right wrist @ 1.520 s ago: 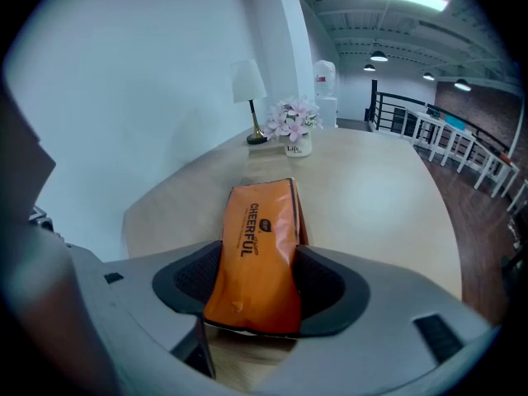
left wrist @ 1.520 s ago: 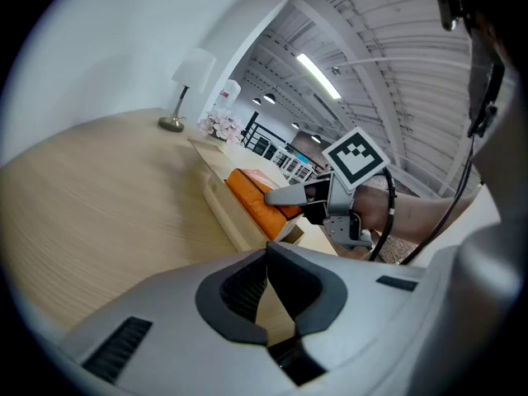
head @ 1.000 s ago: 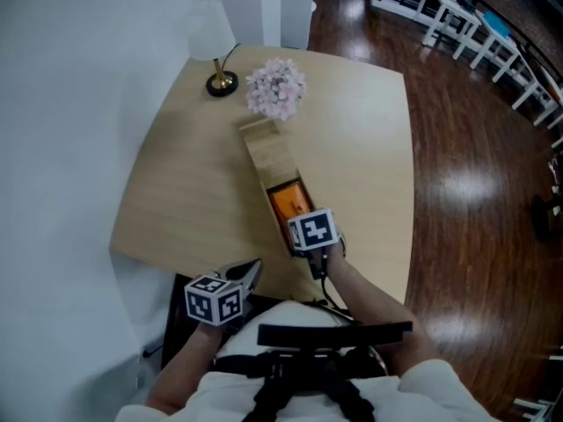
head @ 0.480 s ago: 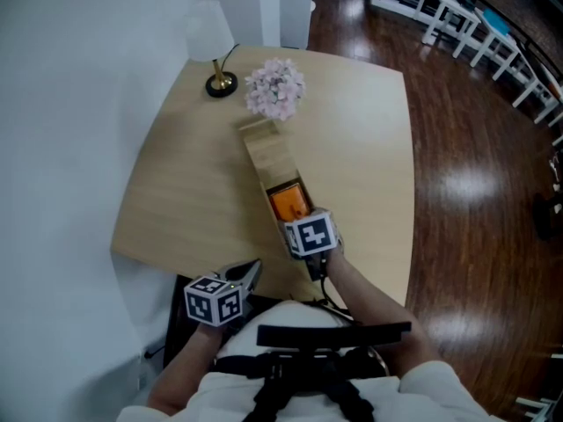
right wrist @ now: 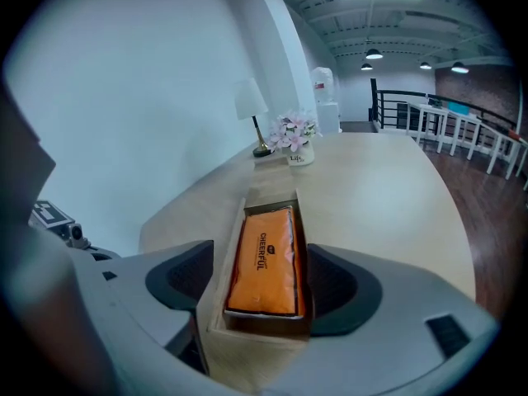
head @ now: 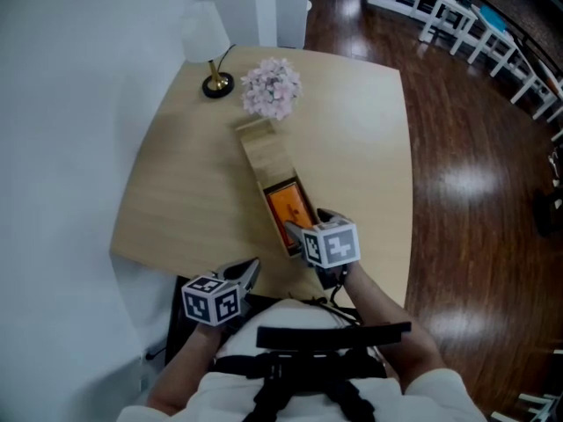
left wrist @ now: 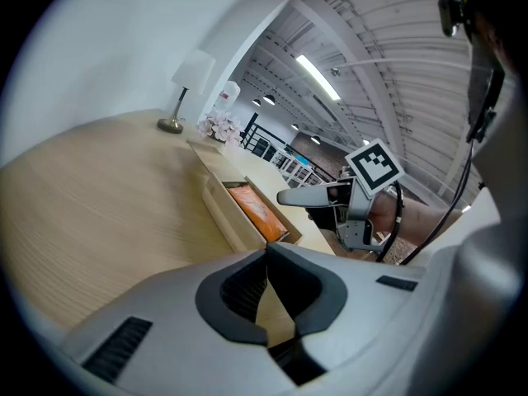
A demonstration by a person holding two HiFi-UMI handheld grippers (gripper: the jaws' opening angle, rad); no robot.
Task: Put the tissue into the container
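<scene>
Right gripper (head: 308,227) has pulled back off the container (head: 259,148), jaws opening, clear of its near end | tissue pack (head: 288,207) lies inside, released | left gripper (left wrist: 268,258) clenched, empty | placement judged done

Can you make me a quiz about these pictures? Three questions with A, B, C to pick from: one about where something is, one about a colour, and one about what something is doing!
1. Where is the orange tissue pack?
A) on the floor
B) in the wooden box
C) under the lamp

2. What colour are the flowers?
A) pink
B) blue
C) yellow

3. How are the left hand-held gripper jaws?
A) wide apart
B) clamped on the lamp
C) together, with nothing in them

Answers:
1 B: the pack lies inside the open end of the box.
2 A: the blossoms are pale pink.
3 C: its own view shows the jaws touching, with nothing between.
</scene>
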